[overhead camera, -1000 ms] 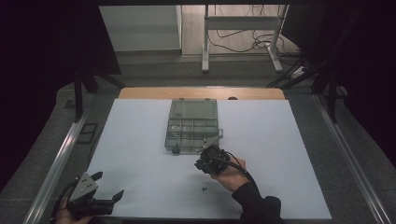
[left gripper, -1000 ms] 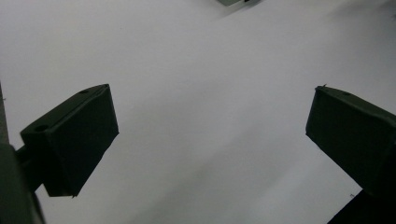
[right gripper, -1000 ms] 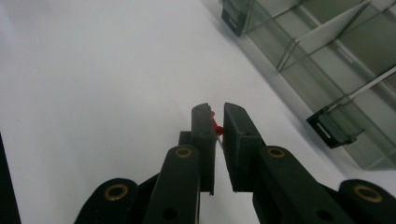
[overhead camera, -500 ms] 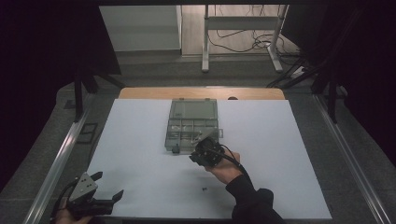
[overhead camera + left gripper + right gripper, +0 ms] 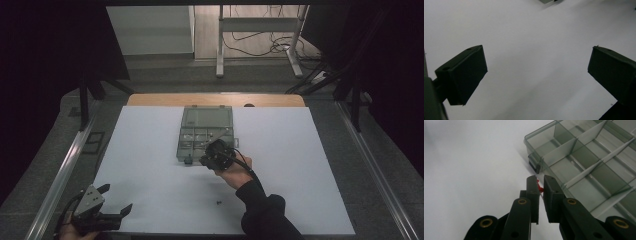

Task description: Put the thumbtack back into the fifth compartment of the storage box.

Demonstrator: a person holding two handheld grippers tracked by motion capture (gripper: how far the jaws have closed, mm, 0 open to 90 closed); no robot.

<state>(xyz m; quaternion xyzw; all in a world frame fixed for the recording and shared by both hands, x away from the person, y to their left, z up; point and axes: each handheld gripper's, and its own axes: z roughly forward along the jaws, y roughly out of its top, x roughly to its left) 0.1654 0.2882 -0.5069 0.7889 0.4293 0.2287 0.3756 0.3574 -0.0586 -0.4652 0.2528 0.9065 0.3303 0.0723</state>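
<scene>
No writing to read anywhere here: the clear compartment box (image 5: pixel 206 134) carries no label, the white table sheet (image 5: pixel 300 165) is blank, and the grippers bear no markings.

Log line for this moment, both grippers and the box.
right gripper: shut on small red part, at near edge of divided box | left gripper: open, over white table

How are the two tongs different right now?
The left tongs stand wide open with nothing but white table between them; the right tongs are shut on a small red piece. The left tongs sit at the table's near corner, while the right tongs are by the clear divided box. Both have black jaws.
</scene>
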